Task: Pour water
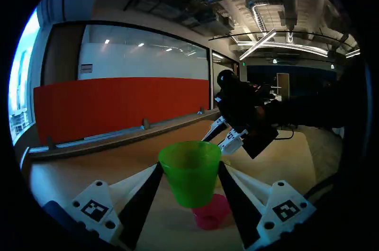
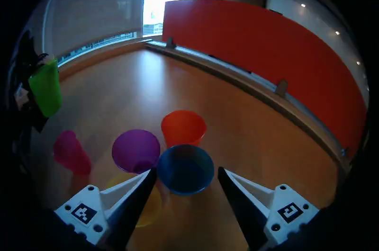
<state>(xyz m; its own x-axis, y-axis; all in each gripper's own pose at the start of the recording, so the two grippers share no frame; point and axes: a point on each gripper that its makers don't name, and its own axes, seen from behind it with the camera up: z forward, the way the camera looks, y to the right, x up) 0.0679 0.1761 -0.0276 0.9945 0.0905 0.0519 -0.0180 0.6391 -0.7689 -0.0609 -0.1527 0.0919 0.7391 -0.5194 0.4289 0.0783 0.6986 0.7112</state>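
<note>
My left gripper [image 1: 190, 171] is shut on a green cup [image 1: 190, 173], held upright above the wooden table [image 1: 94, 175]. In the right gripper view this green cup [image 2: 45, 89] hangs at the far left. Under it a pink cup [image 1: 212, 211] stands on the table. My right gripper [image 2: 185, 175] stands open, looking down on a blue cup [image 2: 184, 169] that sits between its fingertips with a thin gap on each side. From the left gripper view, the right gripper [image 1: 226, 138] hovers beyond the green cup, held by a dark-sleeved arm.
Around the blue cup stand an orange cup [image 2: 184, 128], a purple cup [image 2: 136, 150], a yellow cup [image 2: 147, 206] and the pink cup [image 2: 71, 152]. A raised ledge [image 2: 246, 83] and a red partition [image 2: 284, 47] bound the table's far side.
</note>
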